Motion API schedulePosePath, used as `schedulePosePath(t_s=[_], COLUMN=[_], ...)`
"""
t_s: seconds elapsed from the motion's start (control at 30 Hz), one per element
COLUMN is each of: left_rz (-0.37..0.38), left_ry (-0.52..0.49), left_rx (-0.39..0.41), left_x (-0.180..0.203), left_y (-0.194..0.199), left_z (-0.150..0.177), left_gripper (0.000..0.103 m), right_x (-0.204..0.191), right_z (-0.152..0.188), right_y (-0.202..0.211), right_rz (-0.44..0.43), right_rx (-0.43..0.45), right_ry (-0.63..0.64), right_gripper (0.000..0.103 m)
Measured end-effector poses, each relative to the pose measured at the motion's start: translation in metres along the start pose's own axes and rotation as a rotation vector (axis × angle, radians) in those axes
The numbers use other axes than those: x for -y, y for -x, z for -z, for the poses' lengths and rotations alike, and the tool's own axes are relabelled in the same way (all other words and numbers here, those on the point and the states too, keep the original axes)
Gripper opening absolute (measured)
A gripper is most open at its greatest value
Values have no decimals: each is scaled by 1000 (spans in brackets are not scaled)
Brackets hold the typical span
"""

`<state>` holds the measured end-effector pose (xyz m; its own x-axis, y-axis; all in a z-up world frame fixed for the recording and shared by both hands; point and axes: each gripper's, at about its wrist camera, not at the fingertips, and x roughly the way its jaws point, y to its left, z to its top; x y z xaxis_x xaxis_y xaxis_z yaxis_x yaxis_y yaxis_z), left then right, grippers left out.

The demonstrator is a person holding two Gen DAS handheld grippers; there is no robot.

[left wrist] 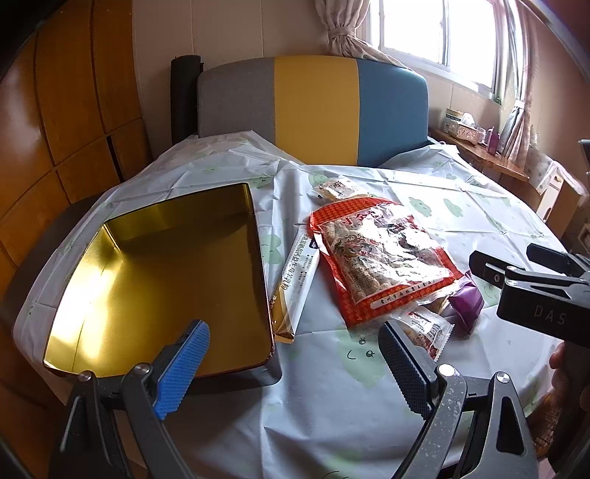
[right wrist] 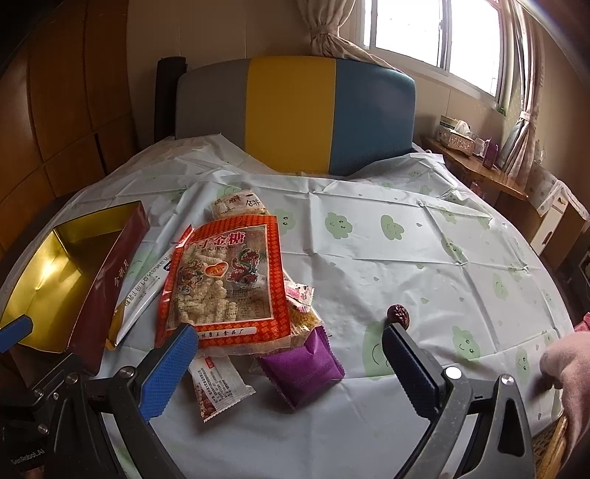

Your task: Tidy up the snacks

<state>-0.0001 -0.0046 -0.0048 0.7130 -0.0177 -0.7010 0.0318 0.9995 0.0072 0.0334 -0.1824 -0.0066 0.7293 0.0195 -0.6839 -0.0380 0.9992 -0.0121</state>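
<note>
Crinkly red snack bag (right wrist: 225,280), light and slippery atop the pile mid-surface beside the gold tin (left wrist: 162,280), suits a pinch at its flat near seal; both my left tool (left wrist: 295,363) and right tool (right wrist: 289,363) gape empty.

Daylight enters a curtained window (left wrist: 438,33) behind a grey, yellow and blue chair back (left wrist: 313,107); wooden panelling (left wrist: 66,110) stands left.

My right view reads "寸金糖" on the red snack bag (right wrist: 225,276) at centre left, while my left view shows "DAS" on the other gripper's body (left wrist: 545,313) at right.
</note>
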Motion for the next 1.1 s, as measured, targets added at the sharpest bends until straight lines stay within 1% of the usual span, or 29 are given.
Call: schedulePosePath(t_s=[0.5, 0.83, 1.1], left_rz=[2, 4, 6], left_ry=[-8, -20, -28], left_rx=[-8, -14, -25], left_x=[4, 7, 11], left_y=[-2, -3, -6], left_z=[-1, -4, -3], left_gripper=[93, 93, 93], right_x=[9, 23, 42], right_z=[-10, -29, -51], right_y=[1, 5, 0], right_rz=[18, 47, 74], right_rx=[18, 52, 68], right_ry=[27, 58, 92], right_gripper=[101, 101, 101])
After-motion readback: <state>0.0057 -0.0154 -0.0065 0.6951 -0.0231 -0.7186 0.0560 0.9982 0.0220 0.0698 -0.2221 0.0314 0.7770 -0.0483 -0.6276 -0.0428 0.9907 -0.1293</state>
